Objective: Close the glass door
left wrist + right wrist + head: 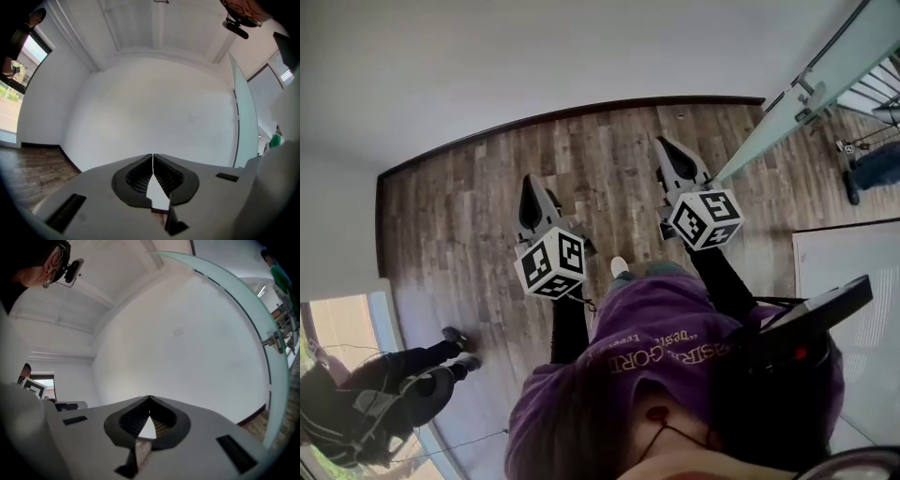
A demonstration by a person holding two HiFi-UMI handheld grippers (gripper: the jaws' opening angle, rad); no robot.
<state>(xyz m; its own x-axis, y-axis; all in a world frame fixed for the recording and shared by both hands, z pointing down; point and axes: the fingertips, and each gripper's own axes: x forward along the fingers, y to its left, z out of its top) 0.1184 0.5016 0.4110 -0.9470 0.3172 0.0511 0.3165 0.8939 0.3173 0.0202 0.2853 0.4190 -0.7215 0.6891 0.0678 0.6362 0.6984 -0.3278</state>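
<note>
Bystander [384, 398] in dark clothes at far left, by the window [342, 323]. Left gripper [531, 187] next, over the wood floor [459, 206], aimed at the white wall [534, 56] — jaws together, nothing btwn them. Right gripper [667, 150] beside it, jaws likewise closed & empty. Glass door [778, 117] at far right — standing open at an angle, near the right gripper, not touching its jaws.
</note>
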